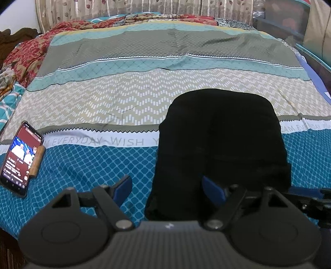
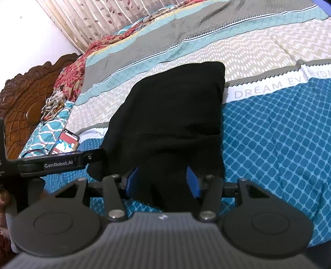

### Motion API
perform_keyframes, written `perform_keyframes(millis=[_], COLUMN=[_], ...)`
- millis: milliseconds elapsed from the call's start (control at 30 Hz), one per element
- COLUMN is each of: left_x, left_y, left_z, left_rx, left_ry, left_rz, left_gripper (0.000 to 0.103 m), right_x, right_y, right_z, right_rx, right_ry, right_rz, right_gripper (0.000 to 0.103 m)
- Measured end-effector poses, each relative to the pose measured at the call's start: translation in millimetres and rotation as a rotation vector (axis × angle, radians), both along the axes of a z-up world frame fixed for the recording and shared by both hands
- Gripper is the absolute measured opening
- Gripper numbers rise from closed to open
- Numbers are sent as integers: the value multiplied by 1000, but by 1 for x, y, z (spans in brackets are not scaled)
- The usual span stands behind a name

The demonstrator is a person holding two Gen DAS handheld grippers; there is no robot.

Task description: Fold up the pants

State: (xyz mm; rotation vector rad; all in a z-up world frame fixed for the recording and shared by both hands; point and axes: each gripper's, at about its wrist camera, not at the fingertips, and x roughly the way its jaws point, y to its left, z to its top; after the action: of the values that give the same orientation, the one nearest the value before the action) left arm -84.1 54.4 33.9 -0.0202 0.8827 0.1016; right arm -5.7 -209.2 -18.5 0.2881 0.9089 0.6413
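Lying on bed: black pants [image 1: 223,140], folded into a compact bundle, resting on the patterned bedspread [image 1: 115,103] across its blue lattice band and cream chevron band.
Near edge of pants: reaching down between both grippers in the two wrist views; far edge rounded in the left view, squared at one corner in the right view.
Left gripper [image 1: 167,186]: jaws spread wide, blue pads apart; one pad over bare bedspread, the other over the pants' near edge; nothing clamped.
Right gripper [image 2: 162,180]: jaws parted, blue pads standing either side of the pants' near end; whether the pads touch the dark cloth cannot be told, no pinch visible.
Other gripper in right view: black arm marked GenRobot.AI, lying just beside the pants' left edge.
Phone [image 1: 19,159]: screen lit, lying on the bedspread well to the left of the pants, with a small brown wooden piece [image 1: 38,160] against its side.
Headboard [image 2: 26,97]: carved dark wood, at the far left in the right view.
Curtain [image 1: 144,7]: leaf-printed, beyond the far side of the bed.
Red floral quilt [image 1: 26,55]: bunched along the far left of the bed.
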Motion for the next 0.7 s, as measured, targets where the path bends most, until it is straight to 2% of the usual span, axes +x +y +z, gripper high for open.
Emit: perform_keyframes(millis=[233, 700], left_x=[-1, 0], left_y=[-4, -1], left_z=[-1, -9], left_rx=[-2, -1], left_ry=[2, 24], left_rz=[-22, -5], left_gripper=[78, 80], right_x=[2, 4], right_y=[1, -1], right_z=[-3, -7], right_rx=[-2, -6], right_ry=[17, 30], right_rz=[5, 5], right_gripper=[54, 54])
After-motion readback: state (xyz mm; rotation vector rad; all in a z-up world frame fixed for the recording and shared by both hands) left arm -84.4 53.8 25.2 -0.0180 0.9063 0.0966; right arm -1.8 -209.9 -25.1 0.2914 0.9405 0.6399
